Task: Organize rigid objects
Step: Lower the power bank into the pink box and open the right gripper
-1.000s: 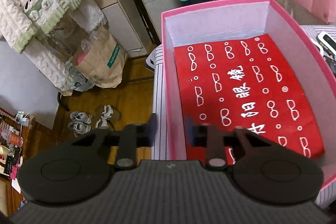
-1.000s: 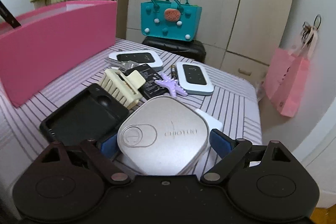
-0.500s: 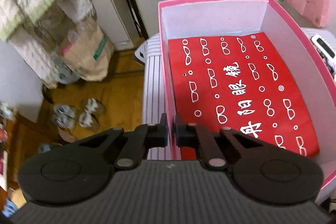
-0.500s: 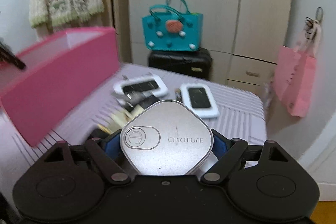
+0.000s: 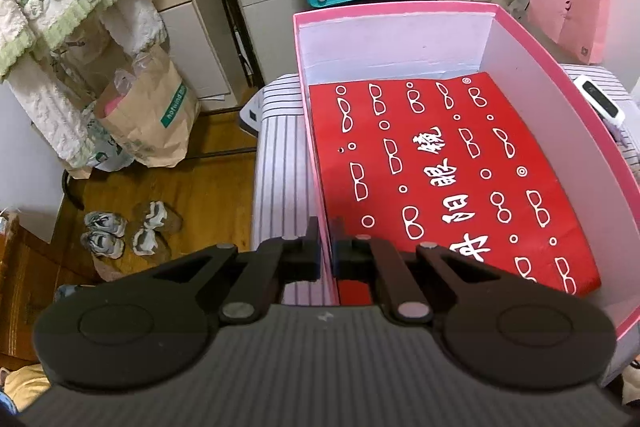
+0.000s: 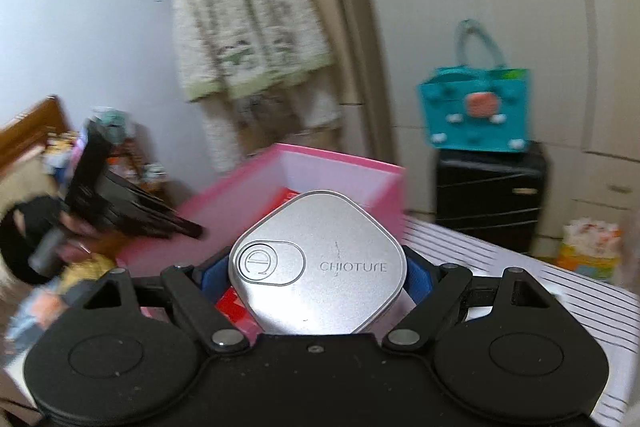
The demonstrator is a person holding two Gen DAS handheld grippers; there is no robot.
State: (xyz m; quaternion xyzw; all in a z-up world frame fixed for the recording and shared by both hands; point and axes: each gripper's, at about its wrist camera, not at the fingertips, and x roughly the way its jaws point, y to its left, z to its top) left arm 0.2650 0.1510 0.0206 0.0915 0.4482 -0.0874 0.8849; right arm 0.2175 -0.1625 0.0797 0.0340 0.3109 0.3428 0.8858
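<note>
Silver compact case [image 6: 318, 263], marked CHIOTURE, sits clamped between the blue pads of the right gripper [image 6: 318, 269], lifted clear of the striped tabletop [image 6: 516, 267]. Its broad lid faces up, its corners pointing ahead and to the sides.

The pink box [image 6: 340, 167] lies directly ahead of and below the case, open side up; judged from this, the coming move is forward and down into it. The right hand is the nearer, as it carries the case.

The left gripper [image 5: 325, 251] is pinched shut on the box's near-left wall, one finger outside, one inside.

Count: one case, one pink box [image 5: 400, 11], one red printed sheet [image 5: 448, 179] on its floor, nothing else inside. One white device [image 5: 600, 101] shows beyond the box's right wall.
</note>
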